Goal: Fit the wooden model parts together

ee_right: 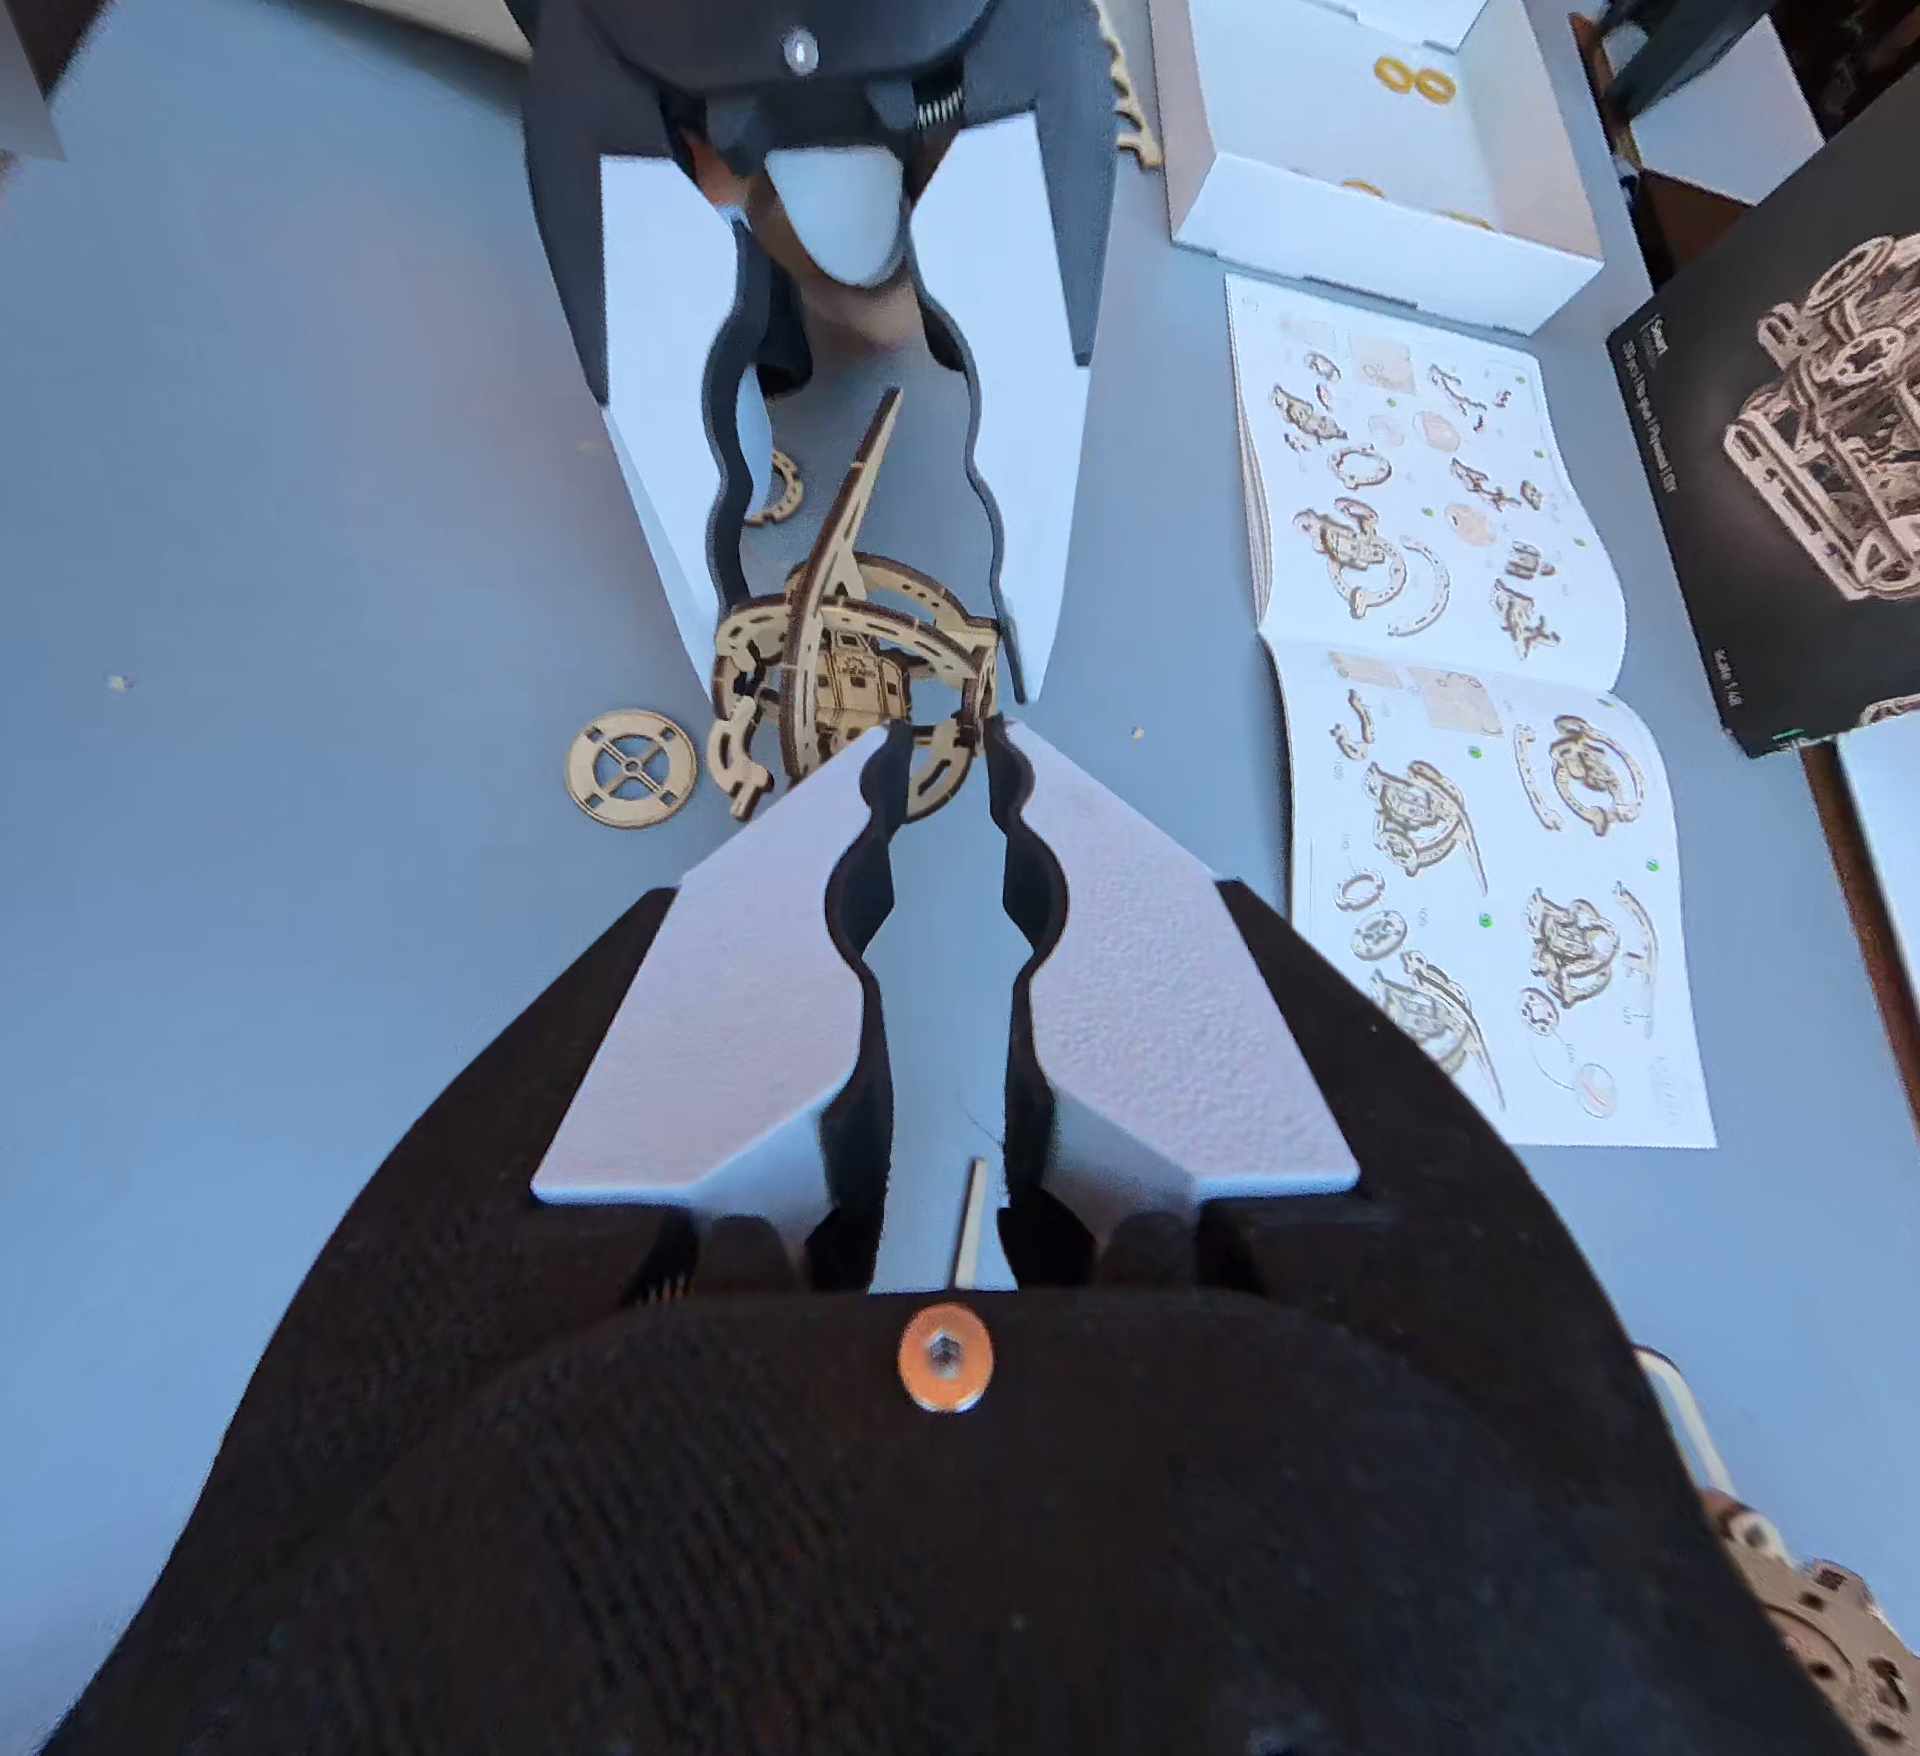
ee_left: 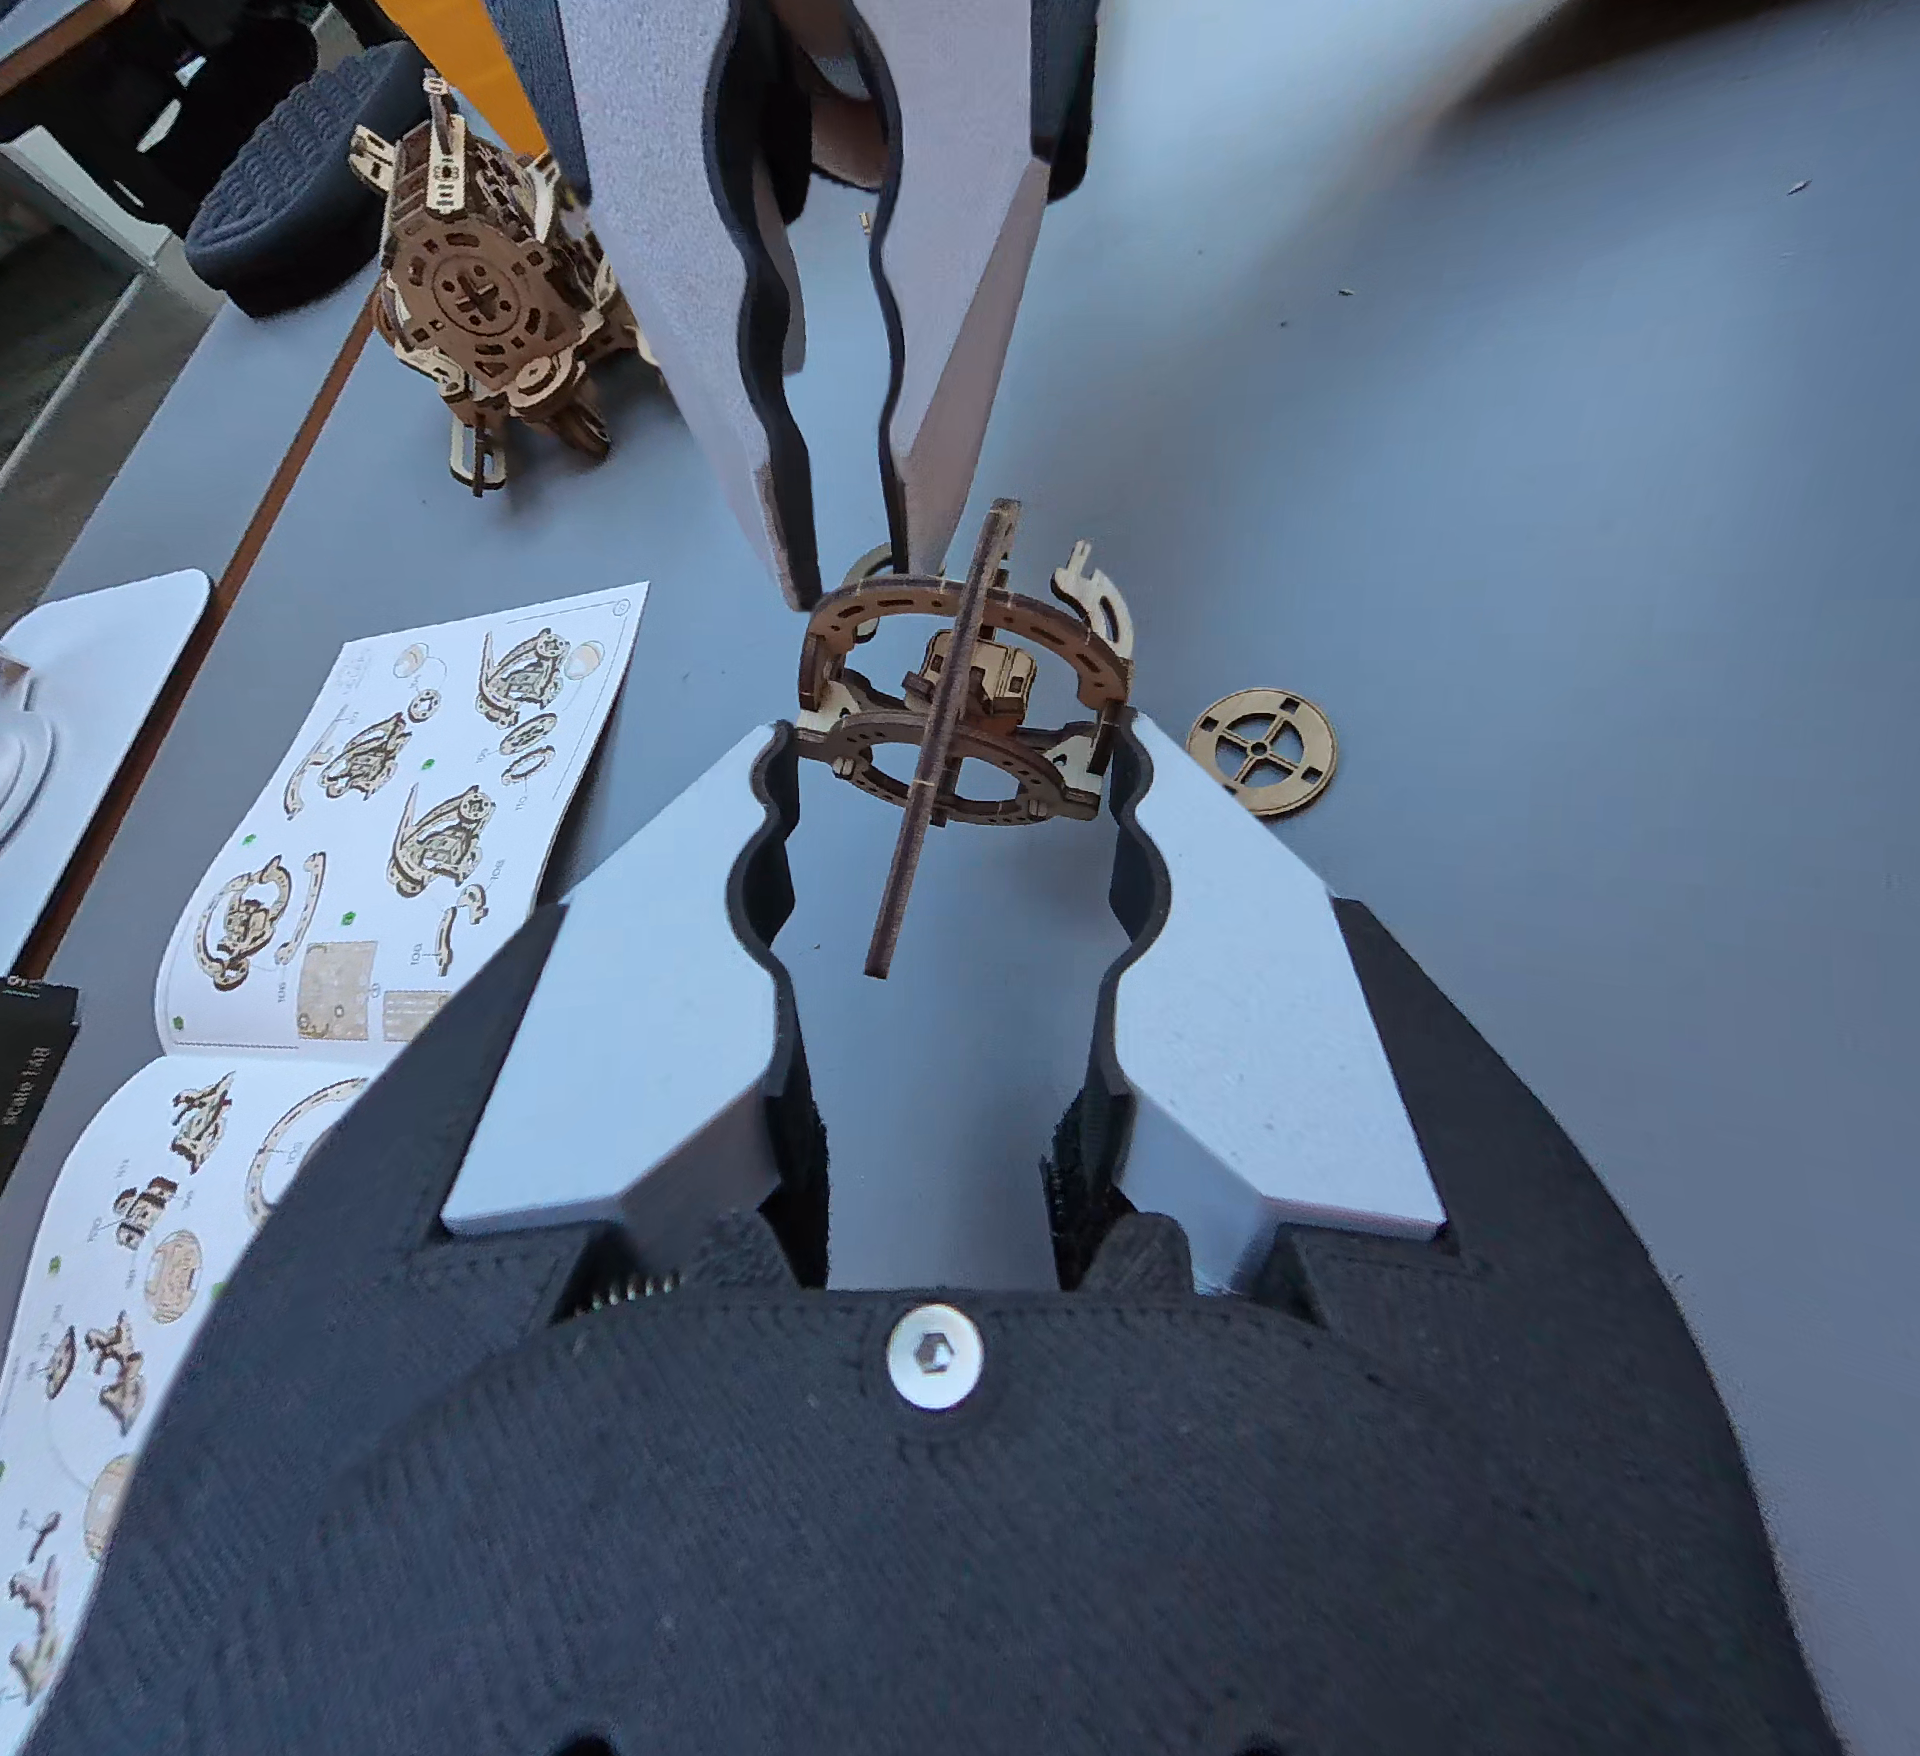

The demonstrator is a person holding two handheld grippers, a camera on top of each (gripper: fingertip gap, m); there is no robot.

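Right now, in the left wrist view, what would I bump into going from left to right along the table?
Open instruction booklet → ring-shaped wooden model, held between the left gripper's fingers → flat round wooden wheel, lying loose on the grey table.

We see printed matter in three places, though we do not give its wording. An open instruction booklet (ee_right: 1455,698) lies at three o'clock in the right wrist view, at nine o'clock in the left wrist view; its pages carry assembly drawings with tiny part numbers too small for us to read. A black product box (ee_right: 1787,501) at two o'clock in the right wrist view bears small white lettering along its edge. Its corner (ee_left: 31,1062) shows at nine o'clock in the left wrist view.
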